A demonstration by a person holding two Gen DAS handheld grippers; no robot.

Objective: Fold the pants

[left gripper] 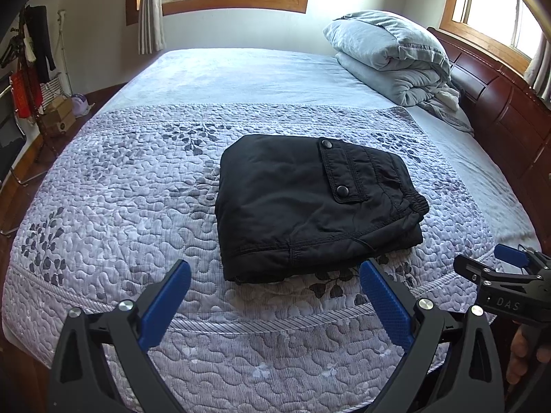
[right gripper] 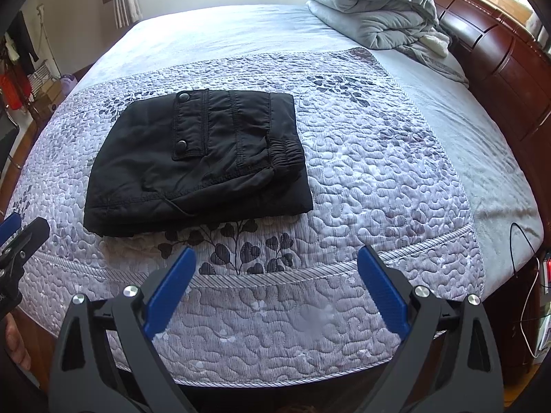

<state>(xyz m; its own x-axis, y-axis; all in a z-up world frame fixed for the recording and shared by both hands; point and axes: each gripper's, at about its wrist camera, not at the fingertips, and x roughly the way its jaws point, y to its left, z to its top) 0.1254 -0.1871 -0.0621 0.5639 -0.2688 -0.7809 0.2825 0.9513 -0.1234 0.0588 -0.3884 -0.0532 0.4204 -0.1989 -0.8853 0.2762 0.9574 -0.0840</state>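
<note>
Pants (left gripper: pixel 310 206): folded black bundle, long axis sideways
Left gripper (left gripper: pixel 275 275): spread, empty, nearer the pants
Right gripper (right gripper: pixel 275 261): spread, empty, pants ahead-left

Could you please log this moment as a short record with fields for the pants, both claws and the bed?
pants: black pants, folded into a compact stack, pocket flap with two snaps on top
surface: quilted bedspread with leaf print
left claw: open, empty, just short of the pants' near edge
right claw: open, empty, short of the pants and to their right
bedding: grey folded duvet at the headboard
task status: pants look fully folded
</note>
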